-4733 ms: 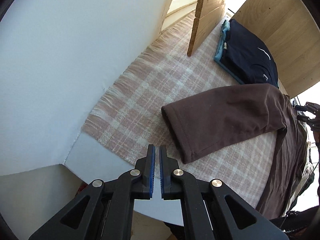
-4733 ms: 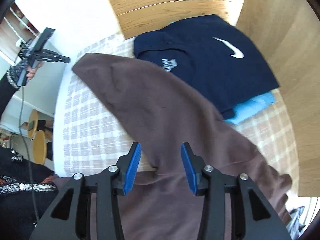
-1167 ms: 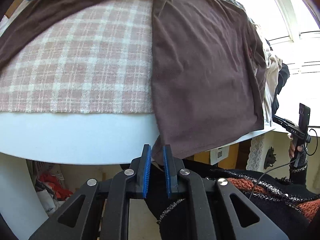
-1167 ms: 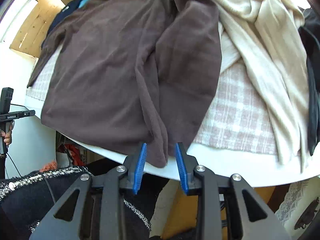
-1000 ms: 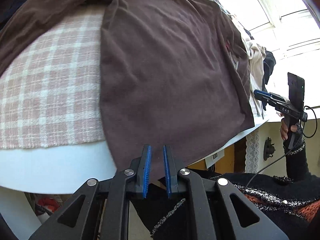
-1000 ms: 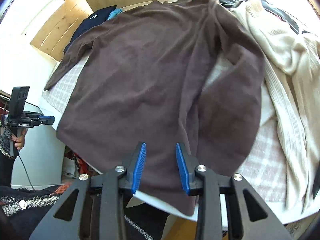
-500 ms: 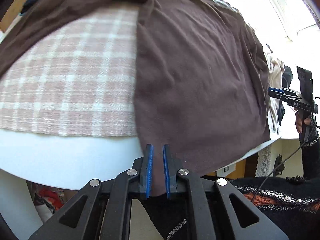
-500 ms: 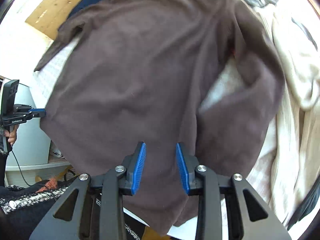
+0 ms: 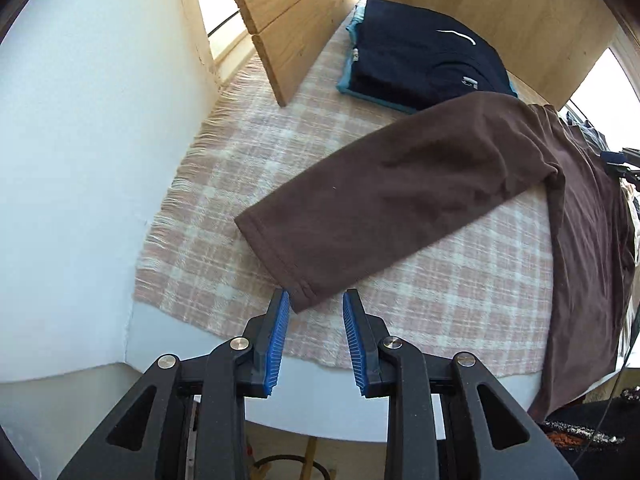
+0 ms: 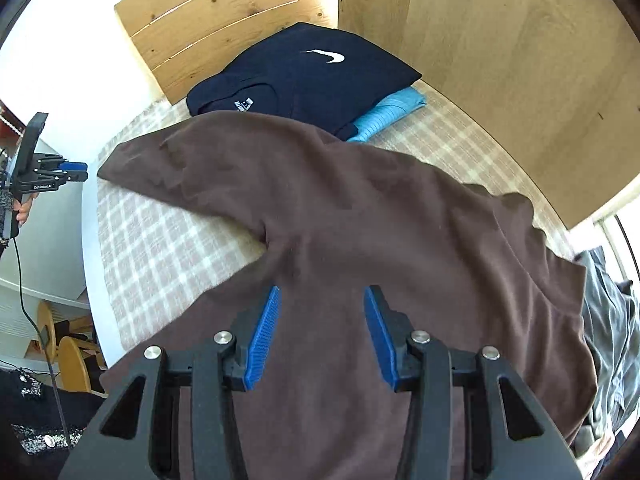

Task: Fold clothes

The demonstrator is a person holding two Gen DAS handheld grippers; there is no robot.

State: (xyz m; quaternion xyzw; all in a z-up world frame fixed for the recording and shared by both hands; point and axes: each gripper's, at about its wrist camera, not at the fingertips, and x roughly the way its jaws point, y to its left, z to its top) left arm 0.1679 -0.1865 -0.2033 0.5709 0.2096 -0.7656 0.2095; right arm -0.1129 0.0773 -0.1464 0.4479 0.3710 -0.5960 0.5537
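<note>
A brown long-sleeved shirt (image 10: 380,216) lies spread on a pink plaid cloth (image 9: 224,184). Its left sleeve (image 9: 400,196) stretches out across the cloth, cuff toward me. My left gripper (image 9: 314,304) is open, its fingertips just short of the cuff corner, one on each side. My right gripper (image 10: 320,304) is open and empty, low over the shirt's body near the armpit. The left gripper also shows in the right wrist view (image 10: 74,172), off the sleeve's end.
A folded navy shirt (image 10: 304,76) lies on a folded light blue one (image 10: 392,114) at the back, against wooden boards (image 9: 288,20). A white wall (image 9: 88,120) stands left. More clothes (image 10: 612,320) lie to the right. The shirt's hem hangs over the white table edge (image 9: 328,412).
Both grippers have let go of the shirt's hem and opened. The left has moved to the sleeve cuff; the right has moved up over the shirt's body.
</note>
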